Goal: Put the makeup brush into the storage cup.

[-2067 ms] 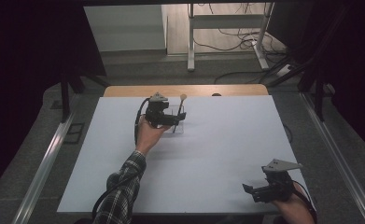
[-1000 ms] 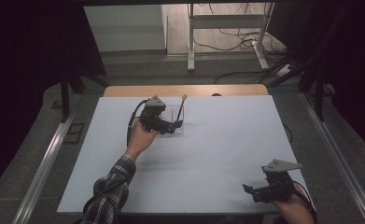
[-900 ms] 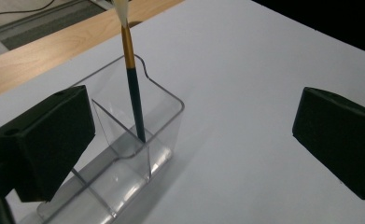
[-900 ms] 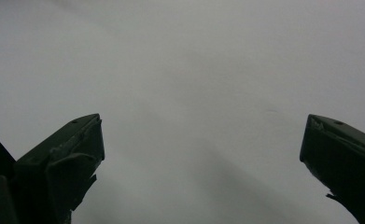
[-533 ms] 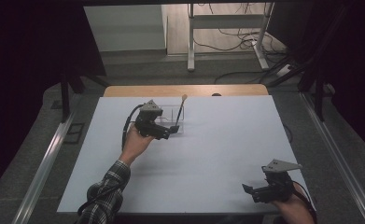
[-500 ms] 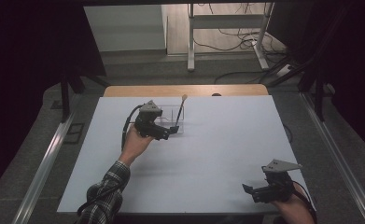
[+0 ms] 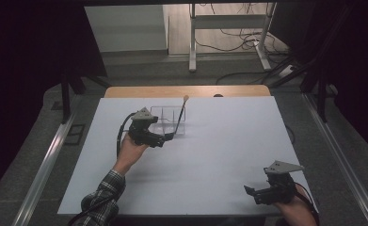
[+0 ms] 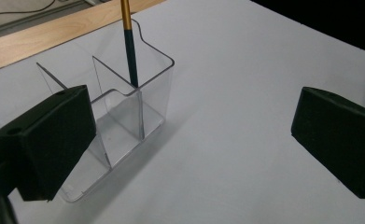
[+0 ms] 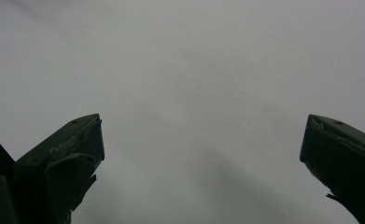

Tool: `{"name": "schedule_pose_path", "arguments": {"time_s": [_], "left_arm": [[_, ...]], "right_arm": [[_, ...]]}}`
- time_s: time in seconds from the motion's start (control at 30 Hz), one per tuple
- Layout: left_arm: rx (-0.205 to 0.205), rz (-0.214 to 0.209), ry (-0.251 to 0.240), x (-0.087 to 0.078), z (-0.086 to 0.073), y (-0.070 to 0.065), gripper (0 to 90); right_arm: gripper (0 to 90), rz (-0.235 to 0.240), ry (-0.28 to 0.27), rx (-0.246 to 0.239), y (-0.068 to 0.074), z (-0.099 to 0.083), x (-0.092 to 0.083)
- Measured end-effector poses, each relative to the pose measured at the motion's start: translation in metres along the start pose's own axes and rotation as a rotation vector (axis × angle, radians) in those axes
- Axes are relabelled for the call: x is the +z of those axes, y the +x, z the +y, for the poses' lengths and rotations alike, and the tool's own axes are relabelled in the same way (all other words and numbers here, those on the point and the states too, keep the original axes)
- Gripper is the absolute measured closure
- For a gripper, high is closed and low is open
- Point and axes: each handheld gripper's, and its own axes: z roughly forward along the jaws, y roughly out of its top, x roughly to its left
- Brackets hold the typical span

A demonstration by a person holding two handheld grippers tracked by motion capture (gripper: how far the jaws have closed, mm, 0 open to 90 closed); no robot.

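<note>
A clear plastic holder with divided compartments stands at the back middle of the white table. A thin brush with a dark handle and gold upper part leans in its right compartment. My left gripper hovers just in front of the holder, open and empty. In the left gripper view the holder sits beside the left jaw, the brush rises from its far cell, and the gripper gapes wide. My right gripper rests open near the front right corner; the right gripper faces bare table.
A wooden strip runs along the table's far edge. Metal rails flank both sides. Beyond the table are a stand's legs and cables on the floor. A plaid sleeve comes in at the bottom left.
My left gripper has drawn back from the holder toward the near left, and the brush stays leaning in it. The right gripper has not moved.
</note>
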Motion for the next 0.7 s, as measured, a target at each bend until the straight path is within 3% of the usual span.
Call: {"name": "schedule_pose_path", "arguments": {"time_s": [0.2, 0.33, 0.7], "left_arm": [[0.011, -0.003, 0.009, -0.005, -0.004, -0.005, 0.9], [0.035, 0.018, 0.034, -0.007, -0.007, -0.008, 0.8], [0.036, -0.007, 0.032, -0.015, -0.015, -0.014, 0.7]], "right_arm": [[0.0, 0.003, -0.005, 0.001, 0.000, 0.000, 0.000], [0.0, 0.003, -0.009, 0.003, -0.001, 0.000, -0.001], [0.0, 0.004, -0.012, 0.006, 0.000, 0.000, -0.001]]}}
